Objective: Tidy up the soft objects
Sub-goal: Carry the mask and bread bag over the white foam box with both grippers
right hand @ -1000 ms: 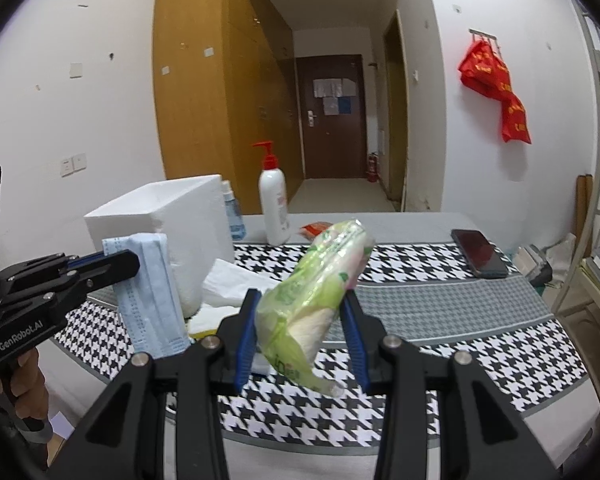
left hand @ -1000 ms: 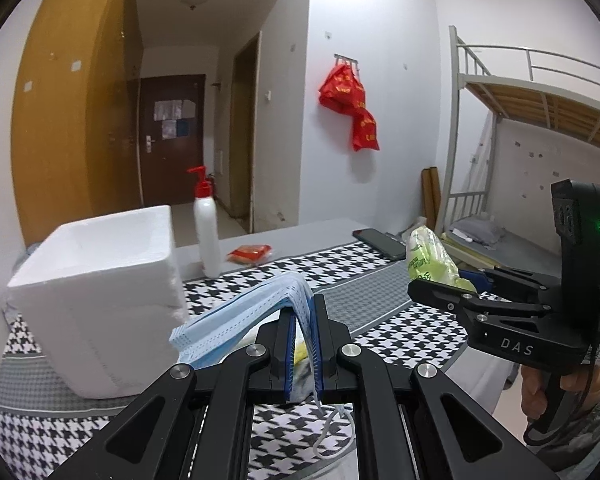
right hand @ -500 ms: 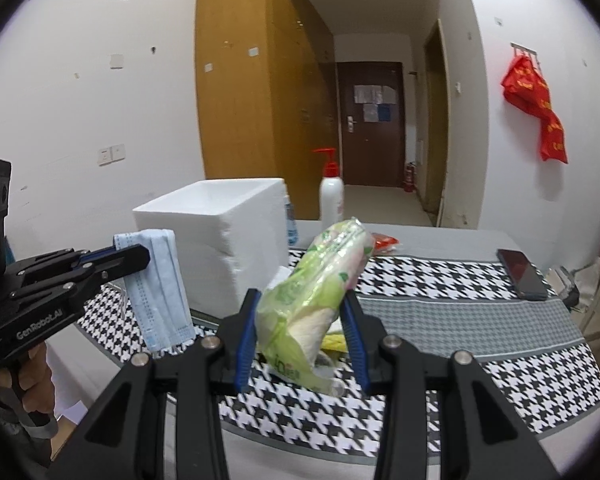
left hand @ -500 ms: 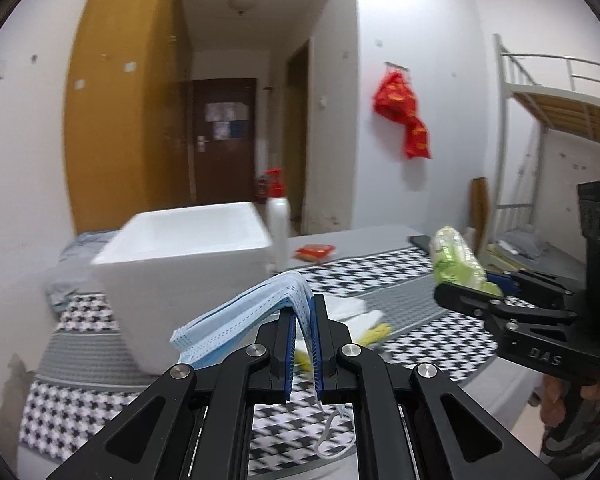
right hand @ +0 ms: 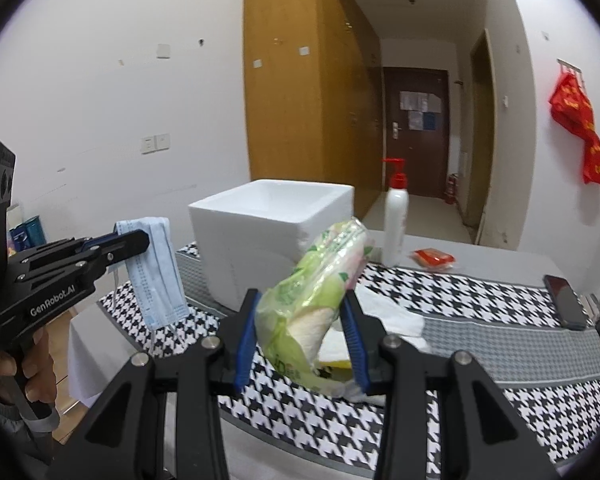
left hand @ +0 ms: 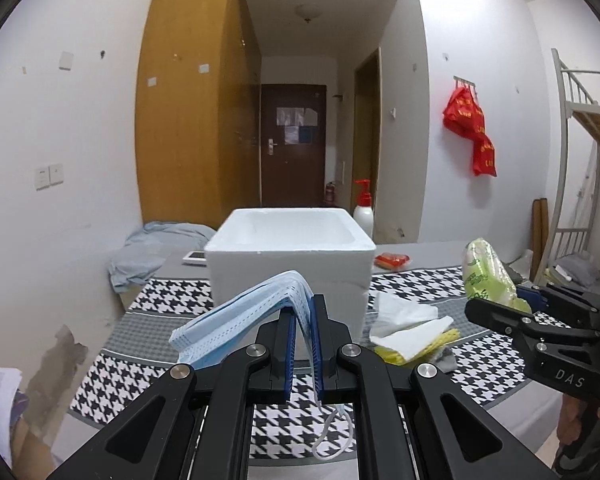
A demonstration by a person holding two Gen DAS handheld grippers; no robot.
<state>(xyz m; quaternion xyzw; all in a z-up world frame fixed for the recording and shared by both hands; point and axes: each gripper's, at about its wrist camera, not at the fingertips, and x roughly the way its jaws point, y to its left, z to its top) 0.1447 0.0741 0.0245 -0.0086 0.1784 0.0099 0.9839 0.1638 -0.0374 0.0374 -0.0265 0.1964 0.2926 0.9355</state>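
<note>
Box [left hand: 290, 236] sits dead ahead of my left jaws [left hand: 303, 344], pinching the masks [left hand: 236, 320]; right jaws [right hand: 302, 340], clamping the tissue pack [right hand: 320, 292], see it up-left.

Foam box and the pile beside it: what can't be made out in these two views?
- Foam box floor: both views, hidden by its own walls, so contents unknown.
- Yellow item in the pile: left wrist view, mostly under white tissues.
- Same pile: right wrist view, blocked by the green tissue pack.
- Door notices: too small to read.
</note>
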